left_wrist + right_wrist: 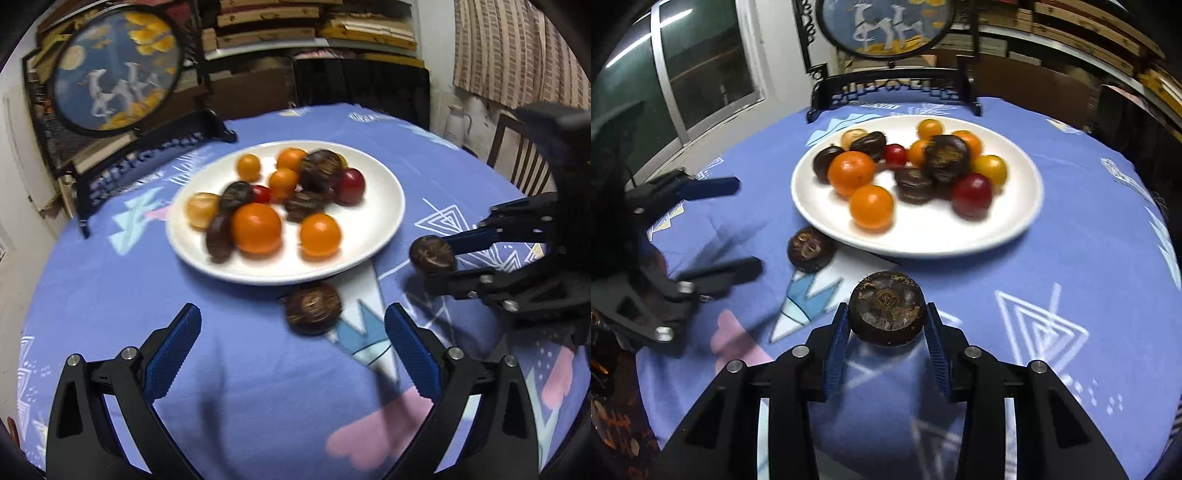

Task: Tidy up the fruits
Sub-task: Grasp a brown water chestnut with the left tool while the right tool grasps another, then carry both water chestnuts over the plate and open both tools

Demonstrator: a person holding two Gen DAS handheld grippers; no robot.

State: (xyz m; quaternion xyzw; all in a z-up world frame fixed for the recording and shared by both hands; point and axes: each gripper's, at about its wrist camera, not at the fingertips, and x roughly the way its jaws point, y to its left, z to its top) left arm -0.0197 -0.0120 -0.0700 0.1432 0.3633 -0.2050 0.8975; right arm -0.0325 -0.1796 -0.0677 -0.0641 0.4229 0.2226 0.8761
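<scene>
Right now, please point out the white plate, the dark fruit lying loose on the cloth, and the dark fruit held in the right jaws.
white plate (1004,236), right wrist view, bare front rim.
loose dark fruit (313,308), left wrist view, top face.
held dark fruit (886,306), right wrist view, top face.

One plate. Dark fruit, six: four on the plate, one on the surface, one in the right tongs. Orange fruit, five. Red fruit, two. Yellow fruit, one. Pale fruit, one.
</scene>
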